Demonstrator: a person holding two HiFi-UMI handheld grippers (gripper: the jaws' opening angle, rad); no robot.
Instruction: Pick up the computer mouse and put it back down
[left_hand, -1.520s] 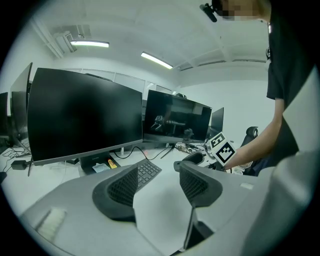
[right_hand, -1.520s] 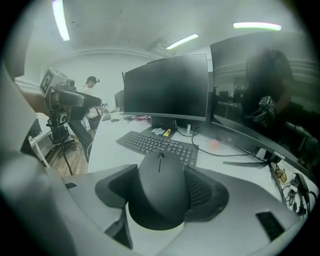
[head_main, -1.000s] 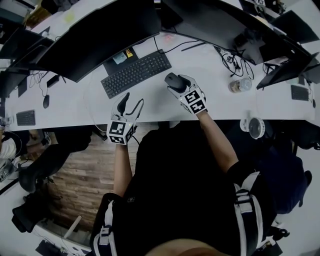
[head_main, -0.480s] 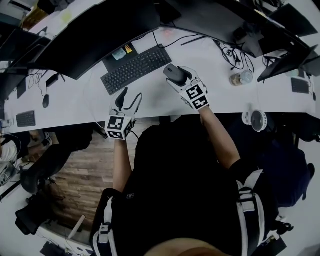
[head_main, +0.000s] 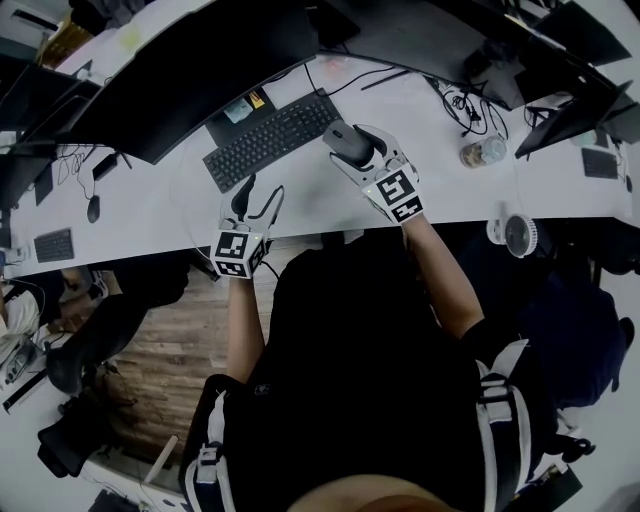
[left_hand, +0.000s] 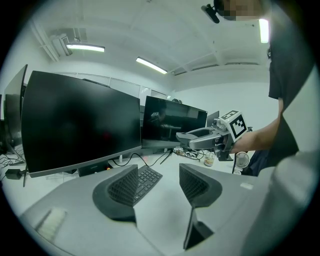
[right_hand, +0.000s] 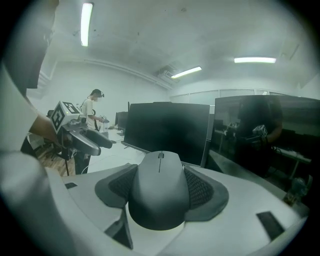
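While the right gripper (head_main: 348, 137) clasped the mouse (right_hand: 159, 190) above the desk (head_main: 300, 195), the left gripper (head_main: 264, 193) hovered. Its jaws gaped, empty.

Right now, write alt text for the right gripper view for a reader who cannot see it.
A grey mouse fills the foreground, clamped by its sides in the right tongs. Behind it stand dark monitors in a lit office. At far left are the left tongs and a distant standing person.
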